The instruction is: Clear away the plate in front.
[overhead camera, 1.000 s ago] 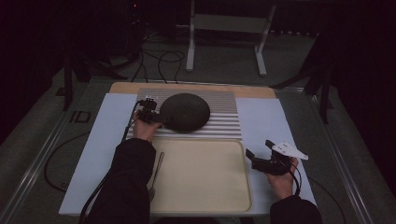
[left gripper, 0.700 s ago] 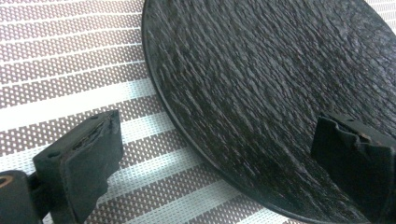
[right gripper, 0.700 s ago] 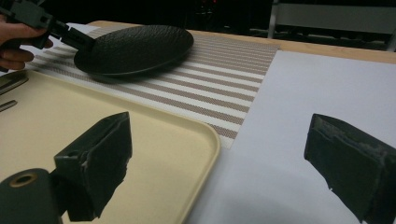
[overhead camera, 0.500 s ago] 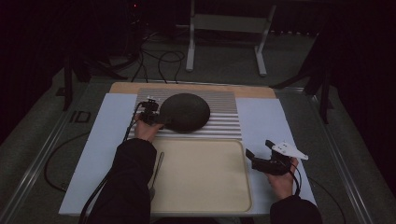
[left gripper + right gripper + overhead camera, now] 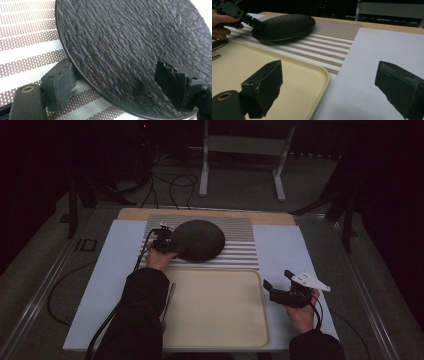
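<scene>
A dark, rough-surfaced round plate (image 5: 197,240) (image 5: 125,50) (image 5: 284,26) lies on a striped mat (image 5: 240,250). My left gripper (image 5: 167,244) (image 5: 116,75) is at the plate's left rim, with the rim between its jaws. One pad (image 5: 62,80) sits beside the edge and the other (image 5: 172,82) stands over the plate's top. The jaws have just been closing, with a gap still visible at the upper pad. My right gripper (image 5: 276,279) (image 5: 329,75) rests open and empty, right of a beige tray (image 5: 215,310) (image 5: 287,75).
A metal utensil (image 5: 169,295) lies along the tray's left side. A white board (image 5: 280,250) covers the table, with a wooden strip (image 5: 200,213) at its far edge. Cables and a metal stand are on the floor beyond.
</scene>
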Available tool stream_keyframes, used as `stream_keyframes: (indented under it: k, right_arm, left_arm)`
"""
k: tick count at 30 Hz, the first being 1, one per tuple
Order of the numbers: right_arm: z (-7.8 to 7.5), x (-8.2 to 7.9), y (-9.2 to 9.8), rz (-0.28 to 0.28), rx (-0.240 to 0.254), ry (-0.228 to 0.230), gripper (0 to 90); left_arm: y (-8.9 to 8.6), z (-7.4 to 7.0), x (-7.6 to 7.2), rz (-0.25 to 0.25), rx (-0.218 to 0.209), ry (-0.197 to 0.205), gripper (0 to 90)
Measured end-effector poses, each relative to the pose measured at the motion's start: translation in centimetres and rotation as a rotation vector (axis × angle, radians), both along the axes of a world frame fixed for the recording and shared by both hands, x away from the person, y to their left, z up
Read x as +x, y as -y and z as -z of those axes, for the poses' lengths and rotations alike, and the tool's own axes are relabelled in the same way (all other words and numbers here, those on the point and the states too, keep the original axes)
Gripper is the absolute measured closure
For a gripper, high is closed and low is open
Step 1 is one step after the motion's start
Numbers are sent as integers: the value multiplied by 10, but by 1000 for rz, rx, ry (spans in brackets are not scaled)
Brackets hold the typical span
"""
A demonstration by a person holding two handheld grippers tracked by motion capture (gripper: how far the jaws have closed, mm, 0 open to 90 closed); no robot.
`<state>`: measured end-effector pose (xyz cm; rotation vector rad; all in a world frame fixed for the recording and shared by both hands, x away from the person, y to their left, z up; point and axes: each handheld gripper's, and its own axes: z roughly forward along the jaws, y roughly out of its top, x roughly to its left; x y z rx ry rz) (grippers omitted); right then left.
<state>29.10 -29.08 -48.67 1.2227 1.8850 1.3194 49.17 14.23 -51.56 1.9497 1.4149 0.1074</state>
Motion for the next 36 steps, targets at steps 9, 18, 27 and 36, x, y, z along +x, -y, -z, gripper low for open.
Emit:
stream_keyframes:
  k: [9,18,27,36]
  right_arm:
    - [0,0,0,3,1,-1,82]
    - [0,0,0,2,0,-1,82]
    - [-1,0,1,3,2,3,82]
    - [-1,0,2,4,4,2,82]
  left_arm:
    - [-11,0,1,-31,-151,-21,226]
    - [-17,-9,-1,-8,-365,16,276]
    - [2,-8,3,-48,-345,-17,366]
    - [1,-6,6,-142,-376,-60,623]
